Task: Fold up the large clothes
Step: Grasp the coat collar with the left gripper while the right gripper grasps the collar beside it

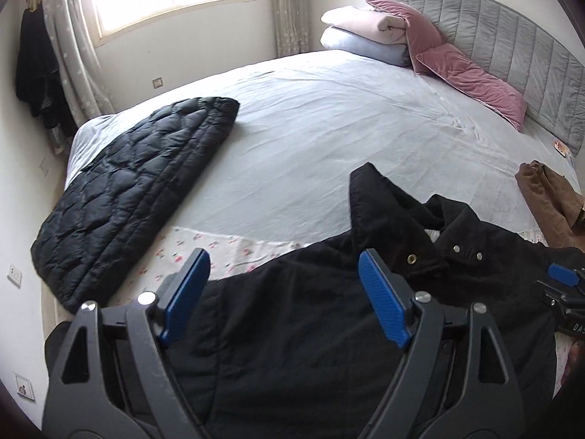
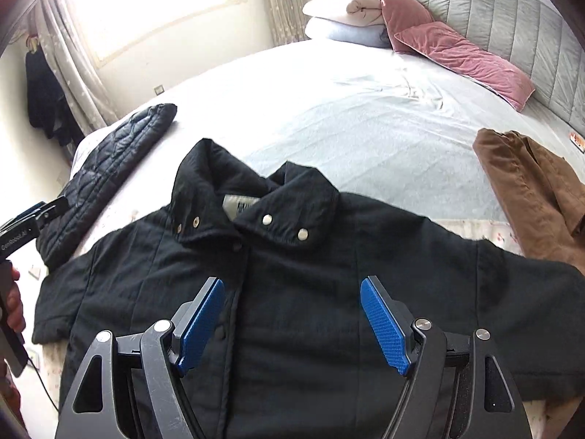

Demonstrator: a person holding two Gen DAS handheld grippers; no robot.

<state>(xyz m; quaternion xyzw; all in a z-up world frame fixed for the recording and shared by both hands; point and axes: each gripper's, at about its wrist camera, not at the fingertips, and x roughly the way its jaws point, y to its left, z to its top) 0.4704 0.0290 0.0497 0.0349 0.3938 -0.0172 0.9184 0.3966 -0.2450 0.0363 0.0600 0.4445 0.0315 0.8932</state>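
A large black jacket (image 2: 292, 285) lies spread face up on the near part of the bed, collar (image 2: 256, 197) with metal snaps pointing away from me. It also shows in the left wrist view (image 1: 310, 311). My right gripper (image 2: 292, 292) hovers open and empty over the jacket's chest. My left gripper (image 1: 283, 267) is open and empty over the jacket's left side; it appears at the left edge of the right wrist view (image 2: 33, 216). The right gripper shows at the right edge of the left wrist view (image 1: 565, 285).
A folded black quilted jacket (image 1: 135, 183) lies on the bed's left side. A brown garment (image 2: 530, 190) lies at the right. Pink pillows (image 1: 471, 77) and folded blankets (image 1: 365, 33) sit by the grey headboard (image 1: 512, 40). Pale sheet (image 1: 329, 117) between. Dark clothes hang by the curtain (image 1: 34, 66).
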